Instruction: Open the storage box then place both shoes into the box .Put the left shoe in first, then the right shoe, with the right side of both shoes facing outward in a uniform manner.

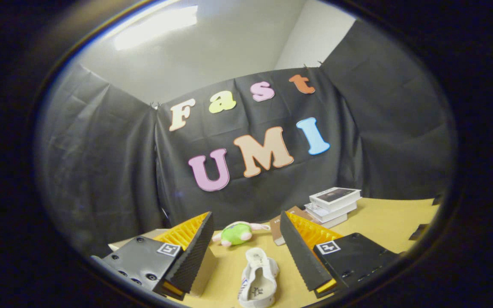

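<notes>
Gripper [246, 239] spread (empty) — white shoe [258, 278] between fingers.

A white shoe [258, 278] with dark side lettering is lying on a tan tabletop [383, 222], between the spread fingers of the gripper [246, 252]. A lime-green and pink plush toy [238, 233] is sitting beyond it, beside white-covered stacked books [334, 203] with one brown book [277, 226].

A bright white ceiling light panel [156, 26] glares overhead, washing out nearby; the tan wooden tabletop [383, 222] is evenly lit. Fisheye bending curves edges, and the rim blurs dark.
</notes>
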Demonstrator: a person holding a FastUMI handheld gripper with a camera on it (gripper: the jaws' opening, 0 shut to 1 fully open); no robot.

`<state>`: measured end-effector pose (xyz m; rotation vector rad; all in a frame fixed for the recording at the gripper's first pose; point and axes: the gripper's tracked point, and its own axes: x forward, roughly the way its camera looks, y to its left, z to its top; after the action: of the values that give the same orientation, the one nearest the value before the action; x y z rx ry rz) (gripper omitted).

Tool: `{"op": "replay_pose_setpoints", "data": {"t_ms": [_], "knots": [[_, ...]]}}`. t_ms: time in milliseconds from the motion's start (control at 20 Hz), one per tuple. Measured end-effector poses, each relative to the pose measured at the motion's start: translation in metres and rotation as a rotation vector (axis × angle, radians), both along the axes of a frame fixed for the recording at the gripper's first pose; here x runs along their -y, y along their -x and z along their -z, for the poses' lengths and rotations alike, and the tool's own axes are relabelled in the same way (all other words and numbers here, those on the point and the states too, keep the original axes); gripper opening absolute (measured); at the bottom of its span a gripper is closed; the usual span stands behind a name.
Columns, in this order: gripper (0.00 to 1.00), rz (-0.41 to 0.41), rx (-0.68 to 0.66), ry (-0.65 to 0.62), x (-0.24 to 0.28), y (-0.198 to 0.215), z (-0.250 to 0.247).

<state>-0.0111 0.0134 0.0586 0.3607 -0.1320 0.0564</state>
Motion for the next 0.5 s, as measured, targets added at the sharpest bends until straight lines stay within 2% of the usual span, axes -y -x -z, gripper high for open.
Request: {"op": "replay_pose_setpoints", "data": {"t_ms": [250, 500], "knots": [[1.00, -0.092, 0.030, -0.277, -0.029, 0.000, -0.015], [1.00, -0.222, 0.104, -0.719, -0.052, 0.002, -0.021]]}}
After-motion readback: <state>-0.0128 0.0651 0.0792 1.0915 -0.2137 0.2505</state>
